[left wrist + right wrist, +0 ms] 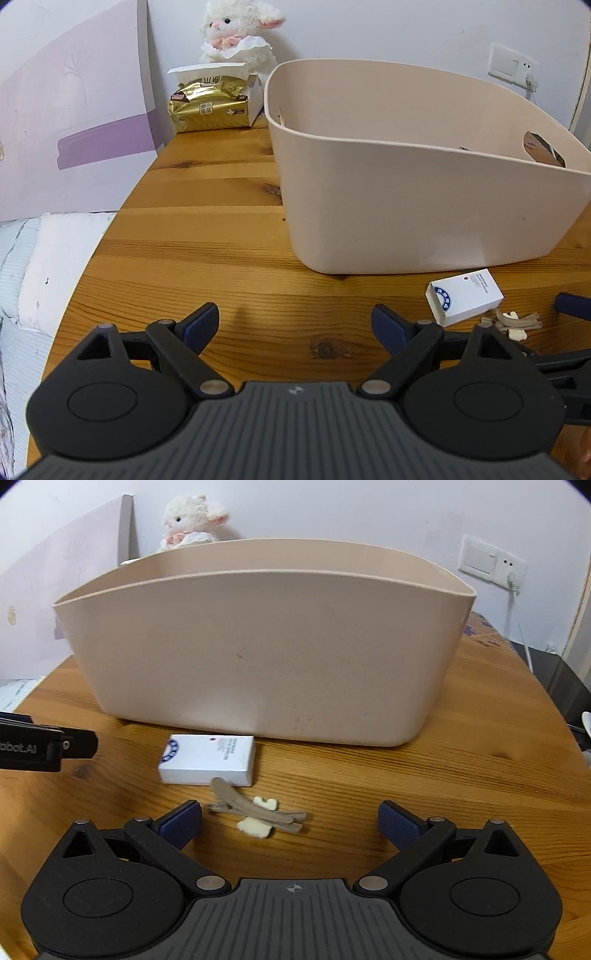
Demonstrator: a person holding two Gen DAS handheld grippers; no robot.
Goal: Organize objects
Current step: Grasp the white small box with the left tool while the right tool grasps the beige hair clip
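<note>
A beige plastic bin stands on the wooden table; it also shows in the left wrist view. In front of it lies a small white box with blue print, and a tan hair clip with cream bows just nearer. My right gripper is open and empty, low over the table, with the clip between its fingers' line. My left gripper is open and empty over bare wood, left of the box and clip. The bin's inside is mostly hidden.
A gold tissue pack and a white plush lamb sit at the table's far end by the wall. A bed with white bedding lies off the table's left edge. A wall socket with cable is at the right.
</note>
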